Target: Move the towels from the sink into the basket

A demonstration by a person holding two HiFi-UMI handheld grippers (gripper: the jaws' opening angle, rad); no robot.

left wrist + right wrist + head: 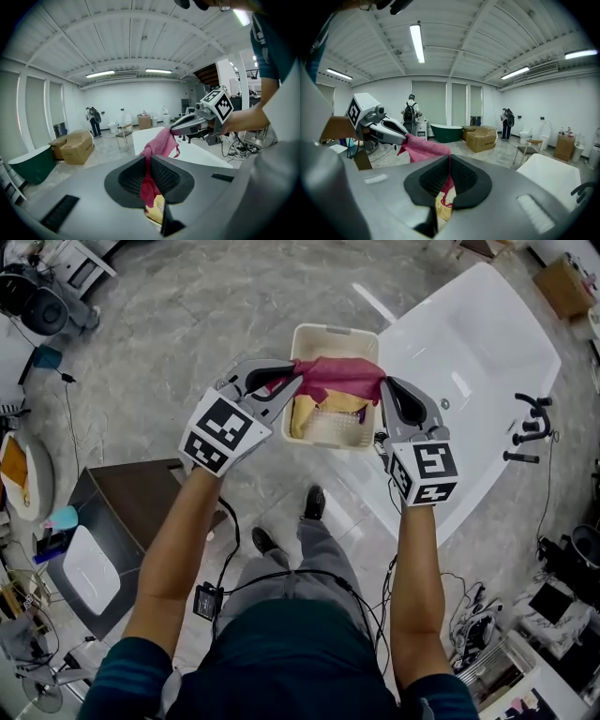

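A pink towel (339,377) hangs stretched between my two grippers, directly over the cream basket (312,337). My left gripper (296,378) is shut on the towel's left corner and my right gripper (382,387) is shut on its right corner. In the left gripper view the pink towel (161,143) runs from my jaws across to the right gripper (176,131). In the right gripper view the pink towel (426,147) leads to the left gripper (407,136). A yellow towel (328,407) lies inside the basket. The white sink tub (469,352) stands to the right.
A black faucet (527,427) sits at the tub's right rim. A dark cabinet (131,512) stands at the left, with cables on the floor by the person's feet. Cardboard boxes (75,146) and a green tub (446,131) lie farther off, where people stand.
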